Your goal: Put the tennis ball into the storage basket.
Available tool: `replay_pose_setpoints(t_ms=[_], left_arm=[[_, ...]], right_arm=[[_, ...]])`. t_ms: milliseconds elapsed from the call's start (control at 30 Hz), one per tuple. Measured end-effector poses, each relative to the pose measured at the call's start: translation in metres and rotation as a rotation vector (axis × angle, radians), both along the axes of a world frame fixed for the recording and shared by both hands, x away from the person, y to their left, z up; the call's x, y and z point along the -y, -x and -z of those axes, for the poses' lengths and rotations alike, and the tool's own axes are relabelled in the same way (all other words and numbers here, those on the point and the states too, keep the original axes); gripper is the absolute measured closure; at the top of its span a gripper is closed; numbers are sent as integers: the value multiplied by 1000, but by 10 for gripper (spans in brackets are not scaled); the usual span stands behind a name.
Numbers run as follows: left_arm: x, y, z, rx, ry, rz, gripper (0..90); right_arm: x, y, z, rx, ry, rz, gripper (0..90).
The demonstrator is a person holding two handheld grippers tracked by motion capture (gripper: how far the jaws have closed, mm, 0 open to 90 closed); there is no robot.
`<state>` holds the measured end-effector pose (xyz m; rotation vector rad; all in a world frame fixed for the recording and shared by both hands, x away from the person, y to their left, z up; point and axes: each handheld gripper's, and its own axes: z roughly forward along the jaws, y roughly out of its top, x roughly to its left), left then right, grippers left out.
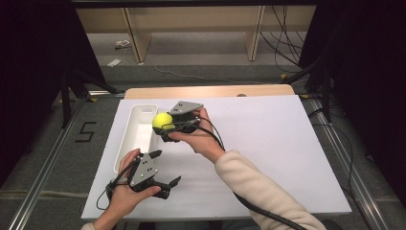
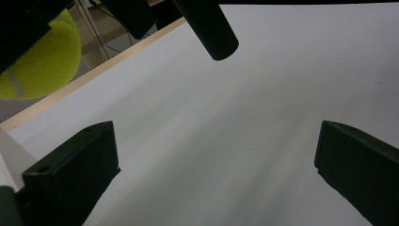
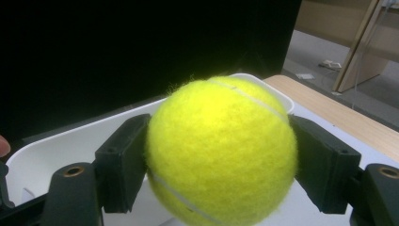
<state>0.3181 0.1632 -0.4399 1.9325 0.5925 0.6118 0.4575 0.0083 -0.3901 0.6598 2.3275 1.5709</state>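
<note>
The right gripper (image 1: 165, 128) holds a yellow tennis ball (image 1: 162, 121), its two black jaws pressed against the ball's opposite sides, as the right gripper view makes plain (image 3: 221, 150). In the high view the ball sits at the right-hand rim of a long white tray (image 1: 125, 143), at the tray's far end, and whether it hangs over the rim or just inside cannot be told. In the right gripper view the ball hides most of the tray behind it (image 3: 56, 146), and the ball's underside is cut off by the bottom edge.

The left gripper (image 1: 165, 170) lies near the front edge of the white board (image 1: 277, 143), just beside the tray's near end, its jaws spread wide with nothing between them. Its own view shows bare board between the jaws (image 2: 214, 179), and at the top left a slice of the ball (image 2: 44, 66), partly covered by dark gripper parts that are too blurred to make out.
</note>
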Motion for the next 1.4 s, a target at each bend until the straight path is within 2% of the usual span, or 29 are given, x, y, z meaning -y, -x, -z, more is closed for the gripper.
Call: replay_pose_setpoints(t_ms=[1400], left_arm=[[1,0,1,-6,4,0,0]], right_arm=[[-17,-6,-5,-3,8,-18,266]])
